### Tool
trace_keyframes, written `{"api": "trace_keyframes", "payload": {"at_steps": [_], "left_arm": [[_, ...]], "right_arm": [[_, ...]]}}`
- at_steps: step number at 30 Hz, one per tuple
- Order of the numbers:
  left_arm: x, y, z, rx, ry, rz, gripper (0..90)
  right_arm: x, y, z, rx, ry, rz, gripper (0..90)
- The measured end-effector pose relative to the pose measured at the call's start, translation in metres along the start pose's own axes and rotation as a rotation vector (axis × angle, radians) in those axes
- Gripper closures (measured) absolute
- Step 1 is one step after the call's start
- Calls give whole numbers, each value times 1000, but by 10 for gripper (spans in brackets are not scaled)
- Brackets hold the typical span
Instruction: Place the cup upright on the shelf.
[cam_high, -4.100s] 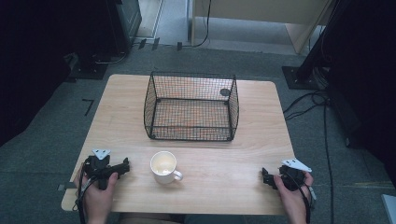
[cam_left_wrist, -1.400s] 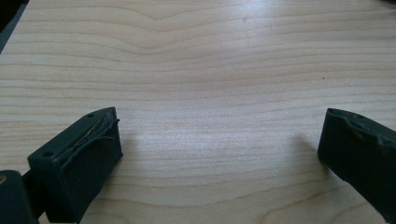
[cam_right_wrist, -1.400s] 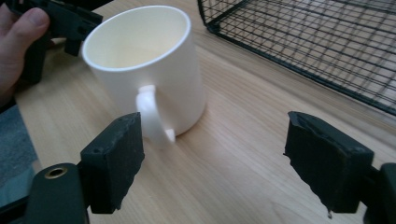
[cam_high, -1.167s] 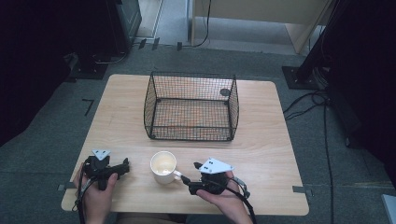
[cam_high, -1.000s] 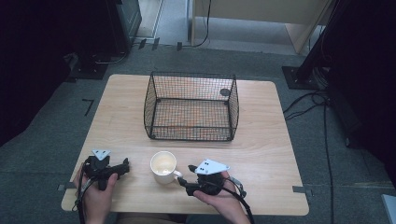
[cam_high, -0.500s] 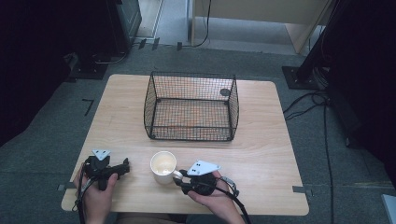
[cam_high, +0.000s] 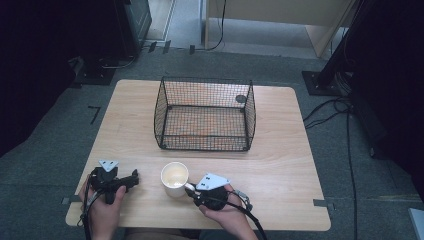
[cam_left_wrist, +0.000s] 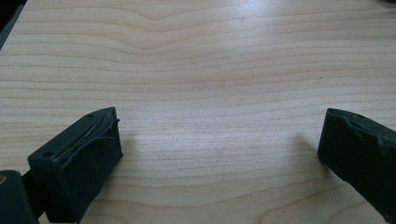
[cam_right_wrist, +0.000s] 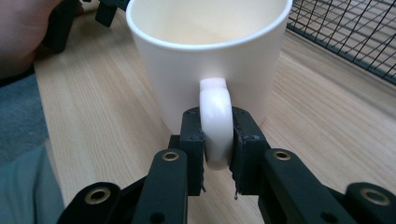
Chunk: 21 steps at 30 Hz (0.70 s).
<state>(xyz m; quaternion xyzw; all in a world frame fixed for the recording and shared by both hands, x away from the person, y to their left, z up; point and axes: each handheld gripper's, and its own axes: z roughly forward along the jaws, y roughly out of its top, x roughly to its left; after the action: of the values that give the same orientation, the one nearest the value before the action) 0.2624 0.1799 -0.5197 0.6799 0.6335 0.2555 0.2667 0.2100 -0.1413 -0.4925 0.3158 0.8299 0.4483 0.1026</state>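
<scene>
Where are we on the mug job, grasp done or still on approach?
Done: the right gripper has reached the white mug and its jaws are shut on the mug's handle.
In hand: the mug stands upright on the table, not visibly lifted.
Left: probably moving it, maybe into the wire basket; that's a guess. The left gripper is open over bare wood.

mug (cam_right_wrist: 205, 56): glossy ceramic | table (cam_high: 280, 165): matt wood | basket (cam_high: 205, 112): wire mesh

I see a light wooden table (cam_high: 280, 165) standing on grey carpet (cam_high: 350, 210). Black cables (cam_high: 325, 107) loop over the carpet to its right, near a black stand base (cam_high: 320, 82). 1 dark tape mark (cam_high: 94, 114) lies beyond its left edge.
</scene>
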Motion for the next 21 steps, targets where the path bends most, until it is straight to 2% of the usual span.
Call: {"api": "trace_keyframes", "payload": {"at_steps": [2,6,10,14,21], "left_arm": [[0,0,0,0,0,0,0],[0,0,0,0,0,0,0],[0,0,0,0,0,0,0],[0,0,0,0,0,0,0],[0,0,0,0,0,0,0]], "right_arm": [[1,0,-1,-3,-19,-22,798],[0,2,-3,-25,-25,-2,801],[0,4,-5,-26,-49,-23,802],[-1,5,-8,-29,-51,-29,802],[-4,11,-18,-54,-51,-9,803]]}}
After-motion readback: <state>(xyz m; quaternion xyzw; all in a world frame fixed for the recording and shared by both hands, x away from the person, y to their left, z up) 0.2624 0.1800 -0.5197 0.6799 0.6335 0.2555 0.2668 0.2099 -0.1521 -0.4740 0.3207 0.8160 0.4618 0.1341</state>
